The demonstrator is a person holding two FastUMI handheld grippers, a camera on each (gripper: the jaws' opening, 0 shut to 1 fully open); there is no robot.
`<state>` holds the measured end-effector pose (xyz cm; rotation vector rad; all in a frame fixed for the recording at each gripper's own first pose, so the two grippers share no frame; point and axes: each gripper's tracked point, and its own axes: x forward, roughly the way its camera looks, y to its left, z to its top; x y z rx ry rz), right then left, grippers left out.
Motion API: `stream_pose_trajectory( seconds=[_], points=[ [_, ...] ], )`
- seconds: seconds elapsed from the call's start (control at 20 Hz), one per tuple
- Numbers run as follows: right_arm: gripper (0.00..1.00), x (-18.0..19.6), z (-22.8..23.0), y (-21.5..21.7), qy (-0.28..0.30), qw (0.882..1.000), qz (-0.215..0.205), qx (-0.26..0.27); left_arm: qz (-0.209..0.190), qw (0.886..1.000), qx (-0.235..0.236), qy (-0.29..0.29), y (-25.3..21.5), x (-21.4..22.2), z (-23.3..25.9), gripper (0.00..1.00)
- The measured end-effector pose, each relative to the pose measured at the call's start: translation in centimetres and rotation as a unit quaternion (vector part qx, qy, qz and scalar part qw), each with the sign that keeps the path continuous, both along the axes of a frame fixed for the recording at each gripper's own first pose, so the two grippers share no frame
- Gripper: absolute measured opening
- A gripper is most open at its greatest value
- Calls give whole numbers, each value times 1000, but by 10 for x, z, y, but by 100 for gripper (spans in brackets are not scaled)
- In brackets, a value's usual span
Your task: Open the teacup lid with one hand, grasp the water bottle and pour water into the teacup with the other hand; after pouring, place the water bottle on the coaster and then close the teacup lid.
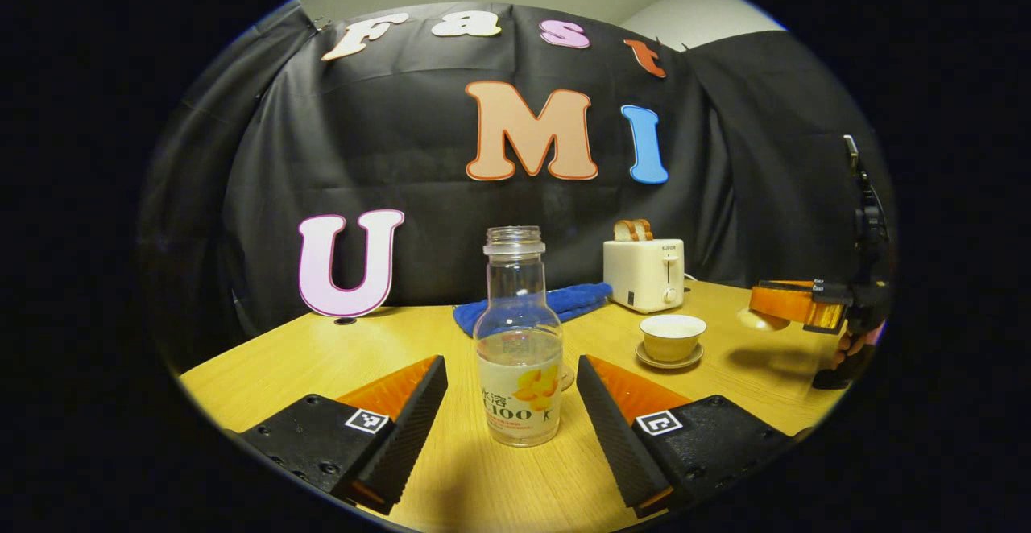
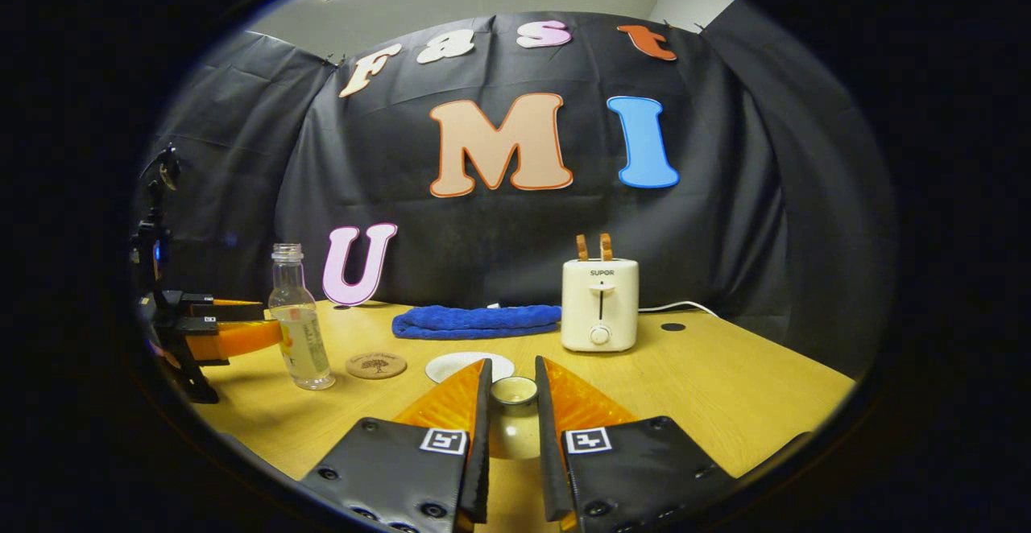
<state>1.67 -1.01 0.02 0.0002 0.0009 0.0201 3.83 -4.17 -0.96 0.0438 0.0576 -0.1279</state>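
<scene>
My left gripper (image 1: 511, 400) stands wide open, one finger on each side of the water bottle (image 1: 519, 340) with clear gaps — neither finger touches it. There is one bottle, uncapped, upright on the wooden table (image 1: 306, 364) and partly filled. In the right gripper view the same bottle (image 2: 300, 320) stands just beside the one round coaster (image 2: 376, 365), not on it, with my left gripper (image 2: 242, 332) reaching in at its side.

My right gripper (image 2: 512, 392) is nearly closed, both fingers pressed on the knob of the teacup lid (image 2: 513, 412), held clear above the table. From the left gripper view that gripper (image 1: 793, 305) hangs to the right of the one teacup (image 1: 672, 335), with the pale lid under its fingers; the cup sits uncovered on its single saucer (image 1: 668, 358), and I cannot tell whether there is water in it.

Further back I count one blue cloth (image 2: 475, 320), folded flat, and one cream toaster (image 2: 600, 303) with two slices of bread (image 2: 593, 246) standing in its slots. One saucer edge (image 2: 451, 365) shows just beyond my right fingers.
</scene>
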Motion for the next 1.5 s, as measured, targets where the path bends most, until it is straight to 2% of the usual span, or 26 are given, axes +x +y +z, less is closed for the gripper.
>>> stream_pose_trajectory(
  seconds=[0.05,0.1,0.25,0.7,0.8,0.85,1.1,1.2,1.3,1.5],
  points=[
    [30,-3,1,-1,0,1000,0,0,1,1000,6,9,0,2,-4,92],
    [30,-5,0,-1,0,1000,2,0,2,1000,10,17,-1,4,-6,95],
    [30,-5,0,-2,0,1000,5,0,2,999,15,29,-3,12,-10,93],
    [30,-5,-1,1,0,1000,13,0,2,998,3,63,-4,37,-21,92],
    [31,-5,-1,1,0,1000,12,0,3,998,6,66,-5,44,-24,85],
    [31,-5,-1,0,0,1000,10,0,3,998,8,68,-5,41,-24,74],
    [31,-8,-1,-3,0,1000,5,0,9,997,16,73,-5,41,-26,70],
    [30,-9,-1,-5,-1,1000,2,0,26,997,36,70,-3,43,-23,69],
    [30,-11,-1,-6,0,1000,3,0,42,993,78,77,-1,45,-25,68],
    [30,-13,0,-19,1,1000,-6,0,46,980,165,104,-11,46,-24,68]
  ],
)
